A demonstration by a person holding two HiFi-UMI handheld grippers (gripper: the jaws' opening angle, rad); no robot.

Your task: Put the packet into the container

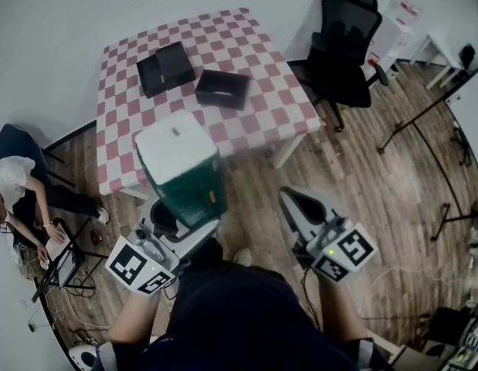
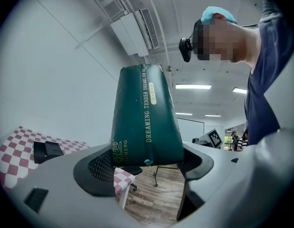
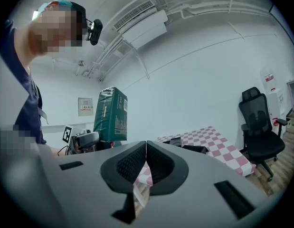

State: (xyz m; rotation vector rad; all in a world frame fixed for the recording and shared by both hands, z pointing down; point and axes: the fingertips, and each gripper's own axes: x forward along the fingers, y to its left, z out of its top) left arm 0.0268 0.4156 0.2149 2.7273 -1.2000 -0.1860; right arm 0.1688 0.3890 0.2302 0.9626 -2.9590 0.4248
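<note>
A dark green packet (image 1: 181,168) with a white top stands upright in my left gripper (image 1: 175,216), over the wooden floor just in front of the table. In the left gripper view the packet (image 2: 144,118) sits clamped between both pads of the left gripper (image 2: 147,164). Two black containers lie on the checkered table (image 1: 262,122): an open tray (image 1: 222,89) and a box (image 1: 165,69) behind it. My right gripper (image 1: 289,197) is shut and empty, to the right of the packet. The right gripper view shows the right gripper (image 3: 146,161) with its pads pressed together, and the packet (image 3: 110,114) off to the left.
A black office chair (image 1: 343,45) stands at the table's right end. A person (image 1: 15,192) sits on the floor at the left by a laptop stand. Tripod legs (image 1: 424,118) and cables lie on the wooden floor at the right.
</note>
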